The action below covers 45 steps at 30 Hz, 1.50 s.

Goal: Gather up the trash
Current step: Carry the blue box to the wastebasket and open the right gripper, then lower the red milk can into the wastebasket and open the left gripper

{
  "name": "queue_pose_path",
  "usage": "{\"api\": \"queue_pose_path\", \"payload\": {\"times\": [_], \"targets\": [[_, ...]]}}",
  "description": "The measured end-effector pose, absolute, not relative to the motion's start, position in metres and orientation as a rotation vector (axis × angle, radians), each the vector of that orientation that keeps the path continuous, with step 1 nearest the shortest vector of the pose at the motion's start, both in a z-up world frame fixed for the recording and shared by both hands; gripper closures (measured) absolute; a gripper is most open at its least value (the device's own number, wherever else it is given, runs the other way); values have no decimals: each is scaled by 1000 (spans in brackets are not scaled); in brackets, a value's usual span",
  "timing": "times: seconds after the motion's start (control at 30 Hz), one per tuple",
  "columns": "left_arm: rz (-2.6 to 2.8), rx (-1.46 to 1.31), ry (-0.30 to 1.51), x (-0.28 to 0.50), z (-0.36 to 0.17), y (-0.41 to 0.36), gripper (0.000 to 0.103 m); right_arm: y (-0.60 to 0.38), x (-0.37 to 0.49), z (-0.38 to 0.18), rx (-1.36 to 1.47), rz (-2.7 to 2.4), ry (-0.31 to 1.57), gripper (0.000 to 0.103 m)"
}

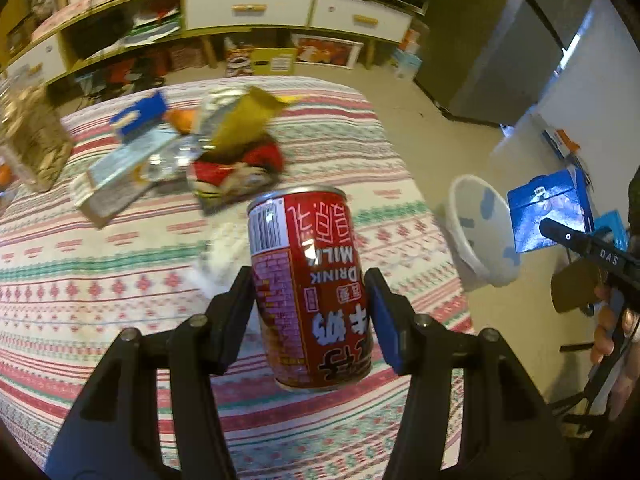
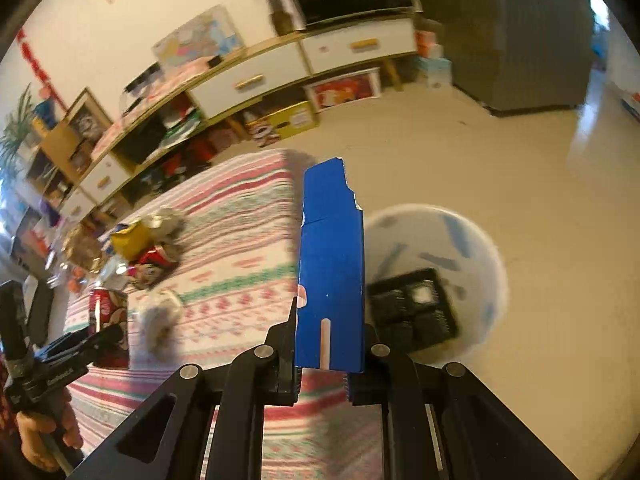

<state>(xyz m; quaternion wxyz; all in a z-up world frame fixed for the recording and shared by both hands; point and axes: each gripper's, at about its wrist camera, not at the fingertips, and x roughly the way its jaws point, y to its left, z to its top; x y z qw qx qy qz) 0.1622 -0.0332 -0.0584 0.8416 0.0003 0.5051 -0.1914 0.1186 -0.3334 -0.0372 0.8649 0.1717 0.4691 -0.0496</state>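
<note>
We hold 2 items. Left tongs (image 1: 310,292) clenched on red cylindrical metal milk-drink can (image 1: 310,280), above striped patterned cloth surface (image 1: 100,280). Right tongs (image 2: 322,354) grasping flat blue cardboard box (image 2: 332,276), near white round plastic bin (image 2: 480,240) on floor. Bin holds 1 black compartmented plastic tray (image 2: 412,312). Risk, our judgement: box released short of rim lands on floor; can slips, grip low on body. More wrappers (image 1: 236,152) on surface.

Left gripper (image 1: 310,312), right gripper (image 2: 328,344): jaws clamped
</note>
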Motion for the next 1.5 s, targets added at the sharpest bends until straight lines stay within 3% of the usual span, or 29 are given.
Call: {"api": "queue_pose_path", "payload": {"times": [0.27, 0.4, 0.47, 0.5, 0.53, 1.27, 1.37, 1.5], "targets": [[-485, 66, 1067, 157, -64, -88, 46, -372, 103, -60, 368, -190, 1030, 87], [-519, 60, 1073, 156, -62, -113, 46, -383, 102, -64, 418, -200, 1034, 80], [-537, 72, 1071, 155, -60, -128, 46, -388, 100, -63, 445, -208, 1035, 69], [-545, 80, 1069, 155, -59, -134, 46, -390, 98, -62, 446, -214, 1032, 56], [-556, 90, 1067, 155, -58, -141, 46, -392, 96, -61, 447, -215, 1027, 52], [-757, 132, 1083, 173, -77, -264, 45, -428, 61, -55, 393, -316, 1022, 50], [-729, 128, 1055, 174, -73, -265, 23, -431, 61, -55, 392, -321, 1022, 50], [-700, 145, 1033, 173, -68, -257, 20, -431, 62, -54, 385, -325, 1017, 49]]}}
